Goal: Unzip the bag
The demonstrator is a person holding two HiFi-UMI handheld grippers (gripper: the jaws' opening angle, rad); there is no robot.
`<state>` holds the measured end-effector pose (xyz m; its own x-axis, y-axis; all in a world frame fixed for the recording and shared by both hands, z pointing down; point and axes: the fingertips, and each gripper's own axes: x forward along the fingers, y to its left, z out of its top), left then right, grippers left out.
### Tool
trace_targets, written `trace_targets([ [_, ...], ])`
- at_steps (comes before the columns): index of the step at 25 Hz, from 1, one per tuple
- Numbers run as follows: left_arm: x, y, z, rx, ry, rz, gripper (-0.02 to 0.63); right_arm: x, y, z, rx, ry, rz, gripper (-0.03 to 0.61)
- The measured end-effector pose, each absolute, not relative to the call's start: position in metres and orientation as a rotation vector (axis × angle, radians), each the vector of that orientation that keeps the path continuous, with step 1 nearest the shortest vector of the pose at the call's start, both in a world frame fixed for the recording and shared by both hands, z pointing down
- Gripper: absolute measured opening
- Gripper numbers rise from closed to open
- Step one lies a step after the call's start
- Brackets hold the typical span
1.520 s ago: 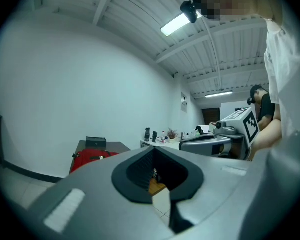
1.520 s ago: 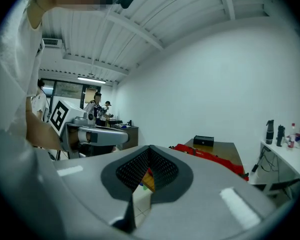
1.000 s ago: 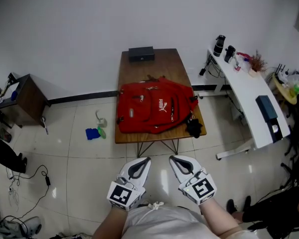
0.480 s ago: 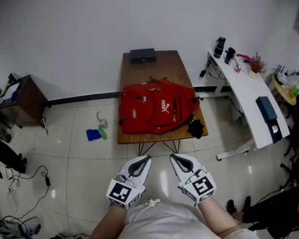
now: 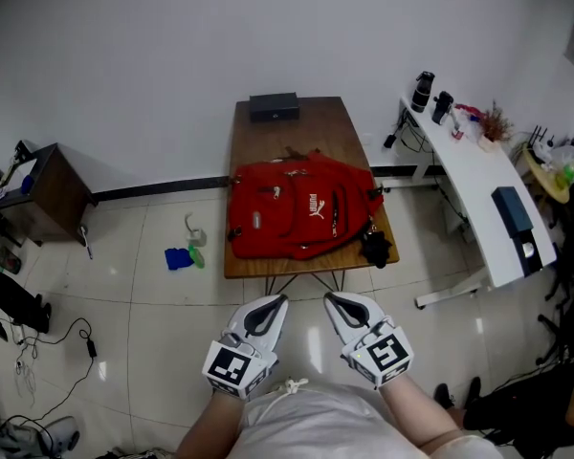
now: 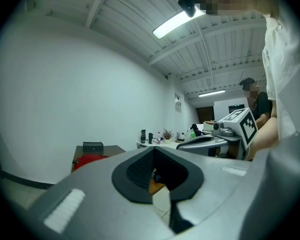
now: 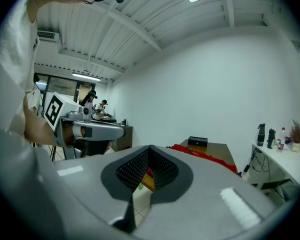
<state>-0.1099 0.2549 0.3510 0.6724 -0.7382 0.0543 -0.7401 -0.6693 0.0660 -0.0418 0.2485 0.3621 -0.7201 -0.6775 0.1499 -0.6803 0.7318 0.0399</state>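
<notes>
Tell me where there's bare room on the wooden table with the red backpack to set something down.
Free: the bare strip of wooden table between the black box and the red backpack, plus the corner right of the box. The near half is crowded: the backpack spans it, with a black item at its right.

Bag [image 5: 301, 207] is bright red with a white logo and black trim. Counter [image 5: 297, 130] is brown wood, box [image 5: 273, 106] on it is black. Left gripper [image 5: 268, 312] and right gripper [image 5: 342, 306] are light grey, black inside the jaws, with black-and-white square-pattern cubes [image 5: 231, 369]. Floor [image 5: 163, 304] is pale tile, desk [image 5: 483, 185] is white.
</notes>
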Motion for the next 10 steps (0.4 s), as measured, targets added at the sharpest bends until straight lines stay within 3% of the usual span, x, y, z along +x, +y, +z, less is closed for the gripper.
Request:
trace_targets([
  [10,-0.1061,0.2515,0.3508,2.791,-1.217,0.035,0.006,-0.0377,0.2443,0.365,1.113,-2.756,0.068,0.005],
])
